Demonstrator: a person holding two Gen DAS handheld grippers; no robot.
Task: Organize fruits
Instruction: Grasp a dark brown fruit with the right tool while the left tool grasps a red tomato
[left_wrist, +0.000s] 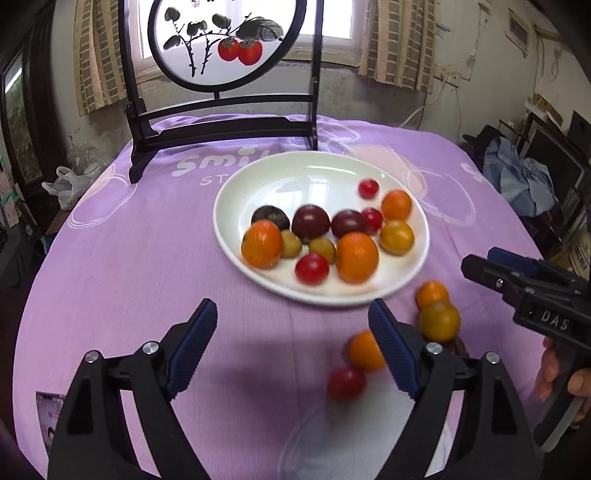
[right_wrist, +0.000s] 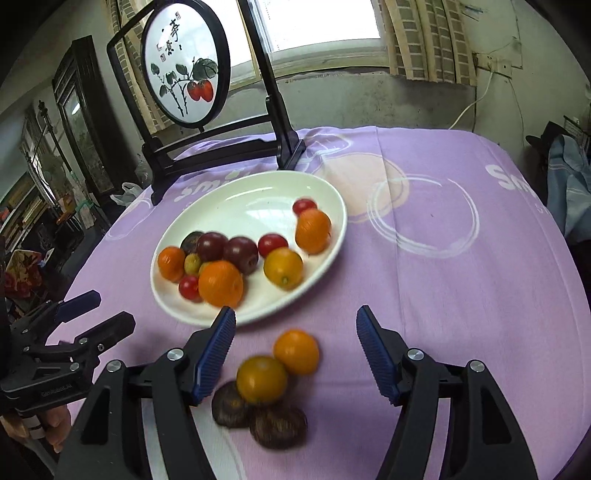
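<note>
Most fruit sits on the white plate (left_wrist: 236, 192); oranges (right_wrist: 296, 351) and dark fruits (right_wrist: 277, 425) lie loose on the bench (right_wrist: 461, 295). Both the left claw (left_wrist: 291, 326) and right claw (right_wrist: 295, 332) gape empty. Next, I judge, the right closes on a loose orange.

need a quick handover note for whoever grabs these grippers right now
Left gripper: open, empty, over the cloth near the plate.
Right gripper: open, empty, above loose fruit.
Done: about a dozen fruits sit on the white plate.
Left: on the purple cloth, two orange fruits and two dark brown ones lie by the right gripper; a red one and an orange one by the left.
</note>
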